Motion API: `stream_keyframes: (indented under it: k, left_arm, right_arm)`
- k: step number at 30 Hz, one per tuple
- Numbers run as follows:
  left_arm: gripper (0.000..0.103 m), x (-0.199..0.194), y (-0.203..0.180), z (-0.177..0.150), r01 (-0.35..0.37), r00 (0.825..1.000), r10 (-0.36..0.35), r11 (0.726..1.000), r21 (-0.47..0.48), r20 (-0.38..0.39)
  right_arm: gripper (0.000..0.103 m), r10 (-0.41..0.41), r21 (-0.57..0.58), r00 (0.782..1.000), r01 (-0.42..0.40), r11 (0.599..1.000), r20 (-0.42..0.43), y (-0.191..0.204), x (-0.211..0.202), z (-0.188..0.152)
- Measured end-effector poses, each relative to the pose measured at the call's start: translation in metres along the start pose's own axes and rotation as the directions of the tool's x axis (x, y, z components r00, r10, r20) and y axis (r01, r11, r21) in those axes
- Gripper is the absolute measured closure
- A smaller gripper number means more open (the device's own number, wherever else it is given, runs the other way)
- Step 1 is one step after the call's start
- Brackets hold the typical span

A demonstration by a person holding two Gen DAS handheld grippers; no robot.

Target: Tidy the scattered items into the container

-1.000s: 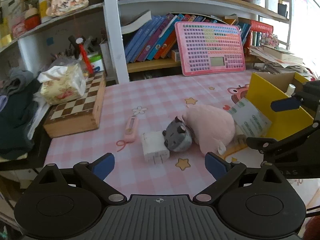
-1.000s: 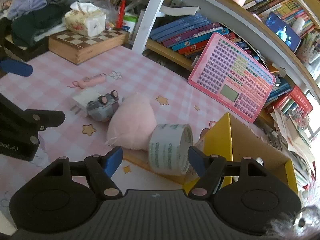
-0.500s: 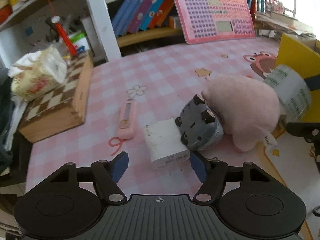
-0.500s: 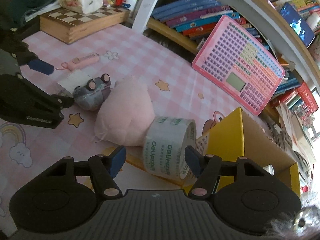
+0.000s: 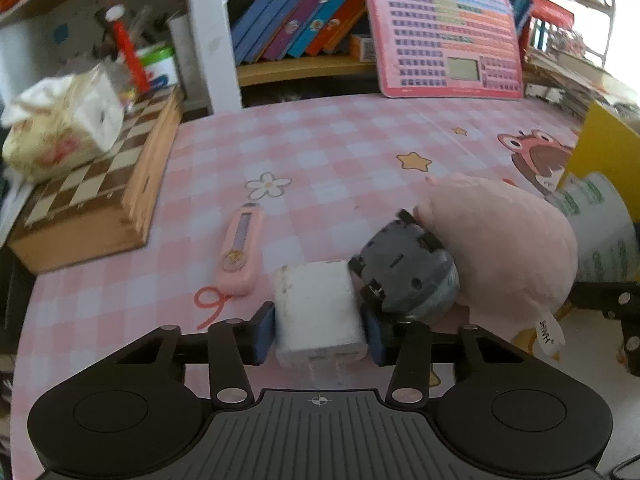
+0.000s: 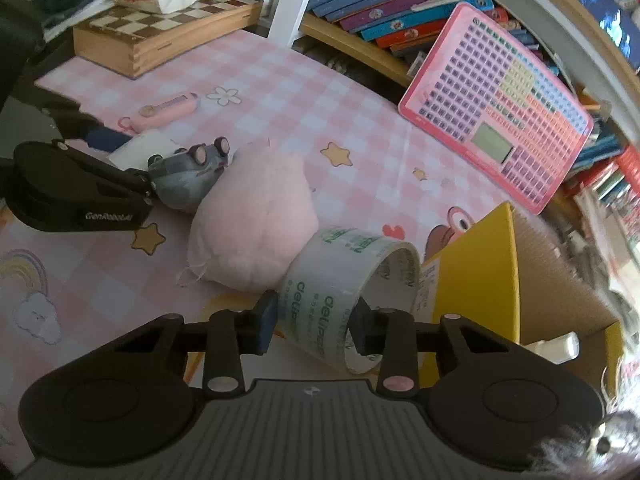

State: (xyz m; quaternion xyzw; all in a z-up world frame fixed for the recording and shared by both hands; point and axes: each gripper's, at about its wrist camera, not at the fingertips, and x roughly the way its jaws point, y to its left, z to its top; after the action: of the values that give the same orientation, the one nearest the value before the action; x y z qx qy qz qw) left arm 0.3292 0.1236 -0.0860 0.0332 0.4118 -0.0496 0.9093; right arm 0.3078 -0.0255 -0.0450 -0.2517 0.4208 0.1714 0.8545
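Right tool (image 6: 313,327) closing — tape roll (image 6: 347,280) between pads.

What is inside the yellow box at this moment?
In the right wrist view, the yellow box shows a brown cardboard inner wall and one white object near its bottom. The right gripper body covers the rest of the floor, so anything else there cannot be seen.

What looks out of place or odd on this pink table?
The grey toy car lies upside down, wheels up, wedged between the white block and the pink plush. The tape roll leans against the yellow box.
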Motion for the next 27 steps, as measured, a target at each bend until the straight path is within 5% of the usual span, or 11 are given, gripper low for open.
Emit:
stream_keyframes:
  k: [6,10,13,27]
  left_arm:
    - [0.061,-0.017,0.01,-0.008,0.026,1.0,-0.027,0.997,-0.067,-0.009]
    - [0.061,-0.034,0.011,-0.015,0.032,0.999,-0.032,0.995,-0.091,0.004]
    - [0.061,-0.047,0.011,-0.02,0.032,0.999,-0.031,0.994,-0.103,0.016]
    - [0.061,-0.109,0.008,-0.052,0.029,0.998,-0.021,0.99,-0.141,0.061]
  right_arm:
    - [0.072,0.059,0.032,0.998,-0.06,0.998,0.033,-0.002,-0.008,-0.004]
    - [0.094,0.088,0.038,0.995,-0.089,0.995,0.046,0.0,-0.015,-0.006]
    - [0.098,0.122,0.062,0.991,-0.125,0.99,0.046,-0.001,-0.019,-0.01]
    - [0.099,0.197,0.049,0.974,-0.203,0.978,0.114,0.018,-0.061,-0.029]
